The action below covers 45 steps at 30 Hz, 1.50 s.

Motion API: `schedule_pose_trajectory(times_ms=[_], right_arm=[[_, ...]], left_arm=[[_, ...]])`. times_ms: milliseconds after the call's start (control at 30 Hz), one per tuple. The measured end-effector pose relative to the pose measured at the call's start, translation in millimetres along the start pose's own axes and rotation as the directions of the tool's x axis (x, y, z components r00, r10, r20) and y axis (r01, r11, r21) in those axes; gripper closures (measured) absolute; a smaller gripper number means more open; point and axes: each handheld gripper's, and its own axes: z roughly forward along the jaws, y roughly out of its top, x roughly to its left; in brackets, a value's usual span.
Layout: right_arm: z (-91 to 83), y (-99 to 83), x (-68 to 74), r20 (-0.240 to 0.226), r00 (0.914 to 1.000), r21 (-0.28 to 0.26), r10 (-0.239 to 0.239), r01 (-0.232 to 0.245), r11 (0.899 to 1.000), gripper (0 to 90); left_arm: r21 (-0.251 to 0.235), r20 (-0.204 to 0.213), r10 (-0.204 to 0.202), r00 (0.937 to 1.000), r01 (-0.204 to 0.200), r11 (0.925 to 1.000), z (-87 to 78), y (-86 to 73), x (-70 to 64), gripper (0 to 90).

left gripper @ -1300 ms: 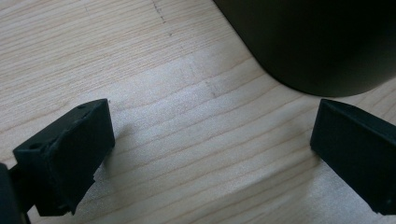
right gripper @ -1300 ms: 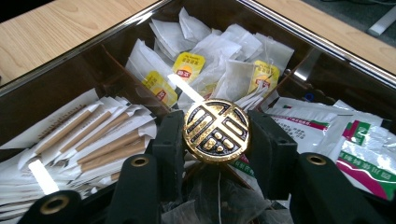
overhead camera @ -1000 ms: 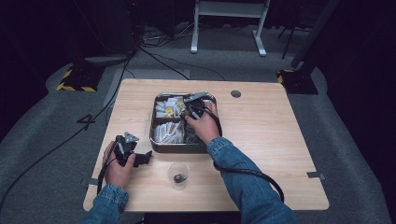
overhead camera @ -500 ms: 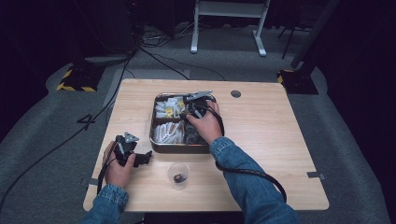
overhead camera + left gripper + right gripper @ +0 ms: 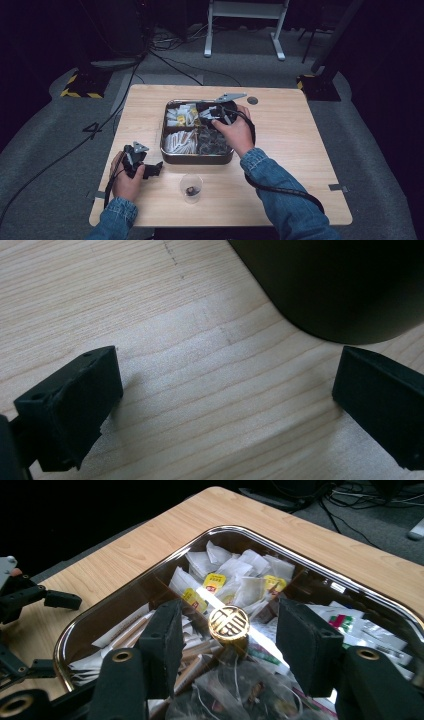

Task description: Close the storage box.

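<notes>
right gripper [image 5: 227, 645]: hovering open over tray [image 5: 150, 580], holding nothing
left gripper [image 5: 225, 405]: resting open on table [image 5: 200, 365], empty

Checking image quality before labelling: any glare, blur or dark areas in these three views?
High view: table well lit, surroundings nearly black, picture slightly soft. Left gripper view: wood grain sharp between the open jaws, soft shadows beside them, the dark rounded object at top featureless. Right gripper view: bright glare on the tray rim and the gold knob; near jaws slightly blurred.
</notes>
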Motion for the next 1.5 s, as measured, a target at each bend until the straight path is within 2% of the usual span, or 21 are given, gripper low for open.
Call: schedule_pose_trajectory(times_ms=[367, 467, 733, 933, 1133, 1233, 1400, 1500], right_arm=[[-48.0, -16.6, -18.4, 0.035, 0.9993, -0.021, 0.011, -0.01, 1.0, 43.5], [-66.0, -24.6, -27.3, 0.052, 0.9984, -0.03, 0.02, -0.019, 0.999, 42.4], [-101.6, -52.7, -49.5, 0.103, 0.9945, -0.007, 0.018, -0.017, 1.0, 38.0], [-117.0, -75.3, -65.1, 0.126, 0.991, -0.003, 0.045, -0.045, 0.999, 36.5], [-125.8, -105.5, -81.5, 0.156, 0.9857, 0.018, 0.063, -0.067, 0.998, 36.6], [-131.5, -125.3, -89.1, 0.169, 0.981, 0.012, 0.096, -0.099, 0.995, 36.4], [-135.1, -158.4, -99.3, 0.203, 0.9748, 0.051, 0.093, -0.106, 0.993, 35.7], [-137.4, -175.0, -105.1, 0.212, 0.9691, 0.047, 0.125, -0.138, 0.989, 35.9]], left_arm=[[-0.001, 0.002, -0.002, 1.0, 0.002, 1.0, 0.1, 0.0, -0.1, 0.1], [0.0, 0.001, -0.003, 1.0, 0.003, 1.0, 0.0, 0.0, -0.2, 0.1], [0.001, 0.002, -0.004, 1.0, 0.004, 1.0, 0.0, 0.0, -0.3, 0.1], [0.001, 0.002, -0.003, 1.0, 0.003, 1.0, 0.0, 0.0, -0.2, 0.1], [0.0, 0.001, 0.0, 1.0, 0.0, 1.0, -0.2, -0.2, -0.1, 0.1], [0.0, 0.001, 0.001, 1.0, -0.001, 1.0, -0.3, -0.4, -0.1, 0.1], [0.0, 0.005, -0.001, 1.0, 0.001, 1.0, -0.5, -0.7, -0.2, 0.1], [0.0, 0.003, 0.002, 1.0, -0.002, 1.0, -0.5, -0.7, 0.0, 0.1]])
